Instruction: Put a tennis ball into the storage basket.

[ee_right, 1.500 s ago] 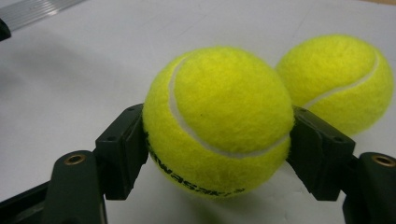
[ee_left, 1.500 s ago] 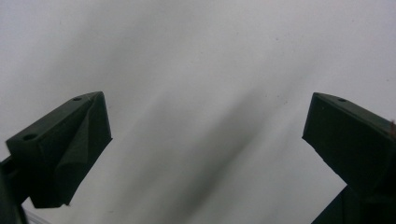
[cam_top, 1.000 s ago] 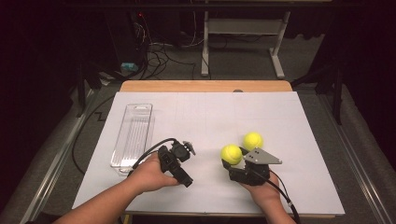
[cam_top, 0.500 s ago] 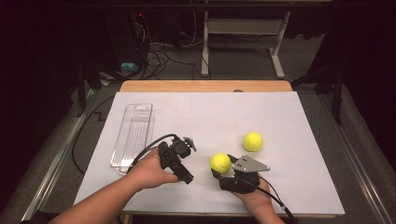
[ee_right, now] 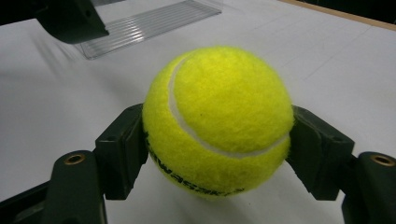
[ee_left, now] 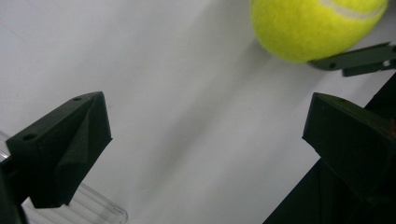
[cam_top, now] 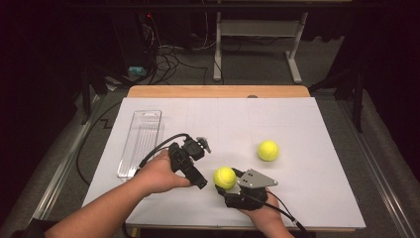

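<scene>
A yellow tennis ball [cam_top: 224, 177] is clamped in my right gripper [cam_top: 227, 181] near the table's front edge. In the right gripper view the ball [ee_right: 219, 107] sits squarely between both black jaws of the right gripper [ee_right: 217, 149], just above the white sheet. My left gripper [cam_top: 194, 171] stands close to the left of it, wide open with nothing between its jaws. The left gripper view has the held ball [ee_left: 313, 25] at the top right, beyond the left gripper [ee_left: 205, 135]. A second tennis ball [cam_top: 268, 150] lies loose on the sheet, farther back and to the right.
A clear ribbed plastic tray [cam_top: 141, 141] lies lengthwise at the left of the white sheet [cam_top: 307, 124]; its corner [ee_left: 93, 207] is beside my left jaw. The wooden table edge [cam_top: 218, 91] runs along the back. Cables and a desk frame stand on the floor beyond.
My right gripper has carried its ball leftwards and towards the person, away from the second ball, which stayed put. The left gripper has barely moved.
</scene>
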`<state>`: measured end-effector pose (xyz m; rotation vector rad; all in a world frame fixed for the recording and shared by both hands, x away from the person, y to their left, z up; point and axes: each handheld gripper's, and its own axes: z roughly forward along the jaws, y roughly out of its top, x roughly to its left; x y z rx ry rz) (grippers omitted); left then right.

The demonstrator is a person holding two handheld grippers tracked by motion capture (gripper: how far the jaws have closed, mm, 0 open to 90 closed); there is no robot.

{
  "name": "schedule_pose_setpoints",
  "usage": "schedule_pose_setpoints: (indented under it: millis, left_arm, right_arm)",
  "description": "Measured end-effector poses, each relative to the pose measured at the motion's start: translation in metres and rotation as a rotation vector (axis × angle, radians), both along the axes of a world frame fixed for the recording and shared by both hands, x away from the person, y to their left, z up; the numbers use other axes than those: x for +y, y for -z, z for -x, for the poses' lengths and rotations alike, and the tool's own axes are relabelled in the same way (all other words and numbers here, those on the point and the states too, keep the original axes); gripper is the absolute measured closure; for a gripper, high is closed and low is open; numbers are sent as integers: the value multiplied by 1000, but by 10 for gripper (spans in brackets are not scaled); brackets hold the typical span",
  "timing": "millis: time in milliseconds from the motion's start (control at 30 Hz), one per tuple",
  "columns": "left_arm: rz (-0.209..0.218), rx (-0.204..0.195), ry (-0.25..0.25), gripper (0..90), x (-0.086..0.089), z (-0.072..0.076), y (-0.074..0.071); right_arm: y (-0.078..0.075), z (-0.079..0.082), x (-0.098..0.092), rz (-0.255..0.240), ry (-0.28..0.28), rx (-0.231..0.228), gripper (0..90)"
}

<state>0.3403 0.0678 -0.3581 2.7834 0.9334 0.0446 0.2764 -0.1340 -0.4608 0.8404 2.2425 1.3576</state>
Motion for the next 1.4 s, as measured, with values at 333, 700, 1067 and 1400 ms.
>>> schedule_pose_setpoints:
  millis: [333,700,1067,1400]
  left_arm:
    - [29,5,20,16,-17,-1,-15]
    - [56,46,29,4,-38,-4,-12]
    - [63,108,31,4,-53,-10,7]
    - [59,155,45,40,-59,-12,17]
  right_arm:
    - [0,1,4,-8,-15,-6,278]
    - [0,2,5,-23,-25,-9,278]
    - [-4,3,5,-32,-28,-21,278]
    - [-5,4,5,-36,-27,-28,278]
